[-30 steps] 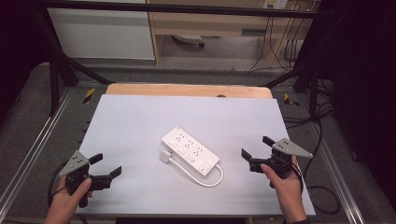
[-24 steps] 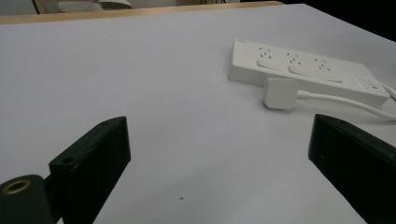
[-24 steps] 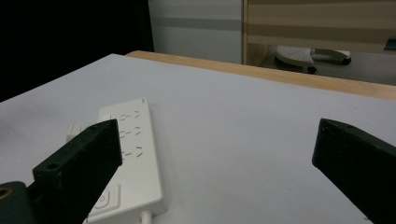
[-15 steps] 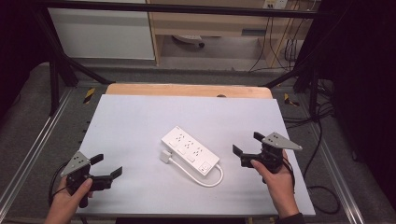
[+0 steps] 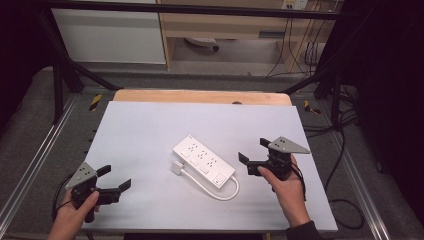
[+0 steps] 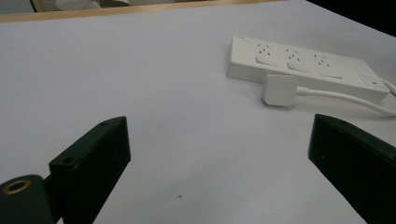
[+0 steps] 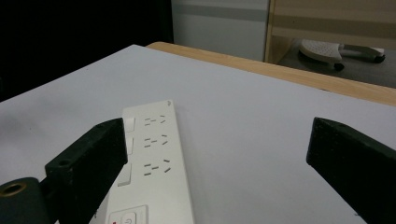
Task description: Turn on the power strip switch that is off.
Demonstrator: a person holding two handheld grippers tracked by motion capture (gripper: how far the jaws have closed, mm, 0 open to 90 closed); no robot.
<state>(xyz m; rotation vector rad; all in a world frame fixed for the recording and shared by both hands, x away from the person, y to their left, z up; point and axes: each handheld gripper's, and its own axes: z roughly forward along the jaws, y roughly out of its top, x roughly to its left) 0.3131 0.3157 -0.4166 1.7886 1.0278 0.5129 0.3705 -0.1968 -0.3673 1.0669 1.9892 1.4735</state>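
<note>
Lying mid-table on the white tabletop, the power strip looked rigid, light and smooth, likely slippery; its short end by the switch seemed the safest hold. Its plug rested just beside it on a stiff looping cord. Nearby, the right gripper gaped empty; well apart, the left gripper gaped too.
</note>
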